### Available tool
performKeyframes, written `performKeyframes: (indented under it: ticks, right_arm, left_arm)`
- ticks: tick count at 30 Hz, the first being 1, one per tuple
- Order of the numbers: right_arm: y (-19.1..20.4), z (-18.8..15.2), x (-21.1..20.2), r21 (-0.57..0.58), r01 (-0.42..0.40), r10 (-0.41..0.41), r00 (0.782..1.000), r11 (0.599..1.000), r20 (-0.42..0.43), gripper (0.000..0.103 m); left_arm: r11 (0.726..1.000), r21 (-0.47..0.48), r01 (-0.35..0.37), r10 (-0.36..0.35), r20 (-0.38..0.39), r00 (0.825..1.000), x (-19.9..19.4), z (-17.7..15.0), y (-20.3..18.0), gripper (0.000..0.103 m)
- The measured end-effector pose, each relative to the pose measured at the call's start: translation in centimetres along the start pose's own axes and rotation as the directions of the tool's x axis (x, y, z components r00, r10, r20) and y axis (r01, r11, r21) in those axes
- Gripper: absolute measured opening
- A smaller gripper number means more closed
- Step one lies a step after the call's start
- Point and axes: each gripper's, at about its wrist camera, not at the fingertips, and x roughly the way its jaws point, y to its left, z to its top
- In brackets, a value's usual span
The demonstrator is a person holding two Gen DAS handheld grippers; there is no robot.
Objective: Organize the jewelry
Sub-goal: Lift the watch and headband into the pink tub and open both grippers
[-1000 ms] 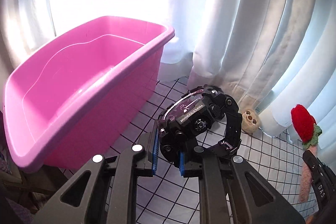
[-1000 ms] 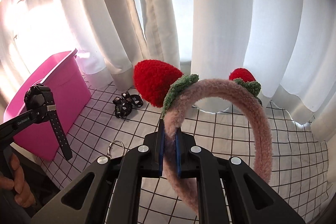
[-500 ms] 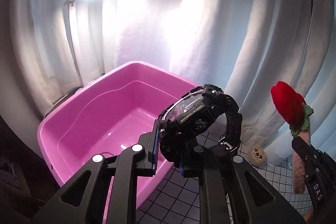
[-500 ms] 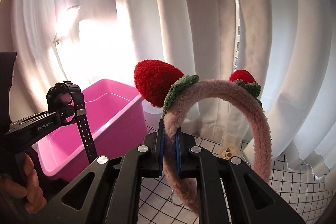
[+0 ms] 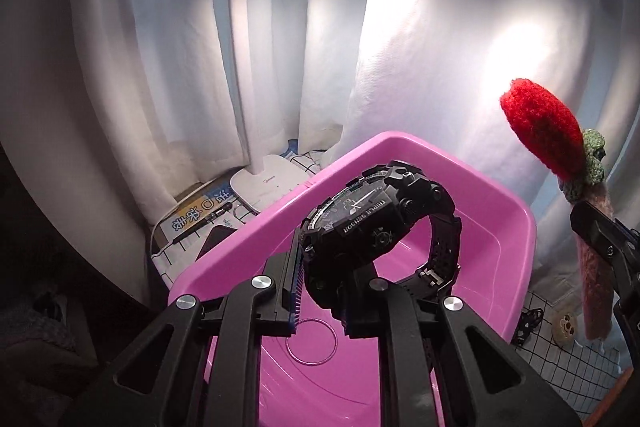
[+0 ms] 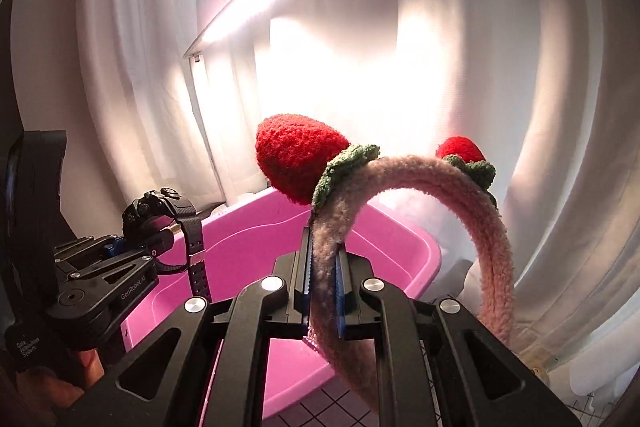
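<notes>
Left hand-held gripper [image 5: 320, 291] clamps a chunky black watch [image 5: 376, 223]; right hand-held gripper [image 6: 324, 287] pinches a fuzzy pink strawberry headband [image 6: 436, 179].

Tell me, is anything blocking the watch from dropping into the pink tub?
Nothing visible. The chunky black wristwatch, clamped in the left hand-held gripper, hangs right above the open pink plastic tub, whose floor looks bare.

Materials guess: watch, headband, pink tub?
Chunky black watch: matte resin or rubber, judging by its perforated strap. Strawberry-trimmed pink headband: fuzzy plush fabric, nubby pile. Glossy pink rectangular tub: likely moulded plastic, smooth with lamp glare.
</notes>
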Motion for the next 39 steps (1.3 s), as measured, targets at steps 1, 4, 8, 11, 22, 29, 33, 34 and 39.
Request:
performKeyframes:
  ticks: [1, 4, 8, 11, 22, 29, 33, 34, 39]
  right_arm:
    - [0.5, 0.1, 0.9, -0.008, -0.004, 0.003, 1.0, 1.0, -0.015, 0.009]
    - [1.9, 0.1, 3.4, -0.025, -0.022, 0.02, 0.998, 0.999, -0.066, 0.009]
    - [3.1, -0.3, 6.8, -0.042, -0.036, 0.03, 0.99, 0.998, -0.139, 0.01]
    - [3.8, -0.6, 9.2, -0.053, -0.041, 0.03, 0.981, 0.998, -0.192, 0.01]
    - [5.4, -0.1, 14.5, -0.093, -0.04, 0.007, 0.945, 0.995, -0.326, 0.019]
    - [5.6, 0.4, 14.3, -0.102, -0.014, -0.017, 0.953, 0.995, -0.304, 0.054]
    - [4.9, 0.1, 13.3, -0.09, -0.007, -0.02, 0.953, 0.996, -0.302, 0.054]
    - [4.8, 0.1, 13.3, -0.087, -0.003, -0.023, 0.953, 0.996, -0.303, 0.054]
    - [4.4, -0.5, 12.4, -0.065, 0.008, -0.027, 0.954, 0.998, -0.3, 0.054]
  left_arm:
    - [1.0, -0.003, -0.006, 0.006, -0.013, 1.0, 0.6, -0.1, 0.3, 0.015]
    - [1.0, -0.006, -0.016, 0.016, -0.052, 0.999, 2.2, -0.2, 1.0, 0.015]
    - [1.0, -0.01, -0.016, 0.015, -0.122, 0.992, 4.5, -0.3, 1.6, 0.015]
    - [1.0, -0.005, -0.016, 0.015, -0.181, 0.983, 6.1, -0.6, 1.8, 0.015]
    - [0.999, 0.011, -0.034, 0.035, -0.3, 0.953, 8.8, -1.5, 2.2, 0.033]
    - [0.998, 0.023, -0.062, 0.066, -0.251, 0.966, 7.9, -0.9, 2.4, 0.068]
    - [0.998, 0.022, -0.064, 0.068, -0.245, 0.967, 7.6, -0.8, 2.5, 0.07]
    - [0.998, 0.02, -0.064, 0.067, -0.247, 0.967, 7.6, -0.9, 2.5, 0.07]
    - [0.997, 0.0, -0.08, 0.077, -0.253, 0.964, 7.4, -1.2, 2.7, 0.086]
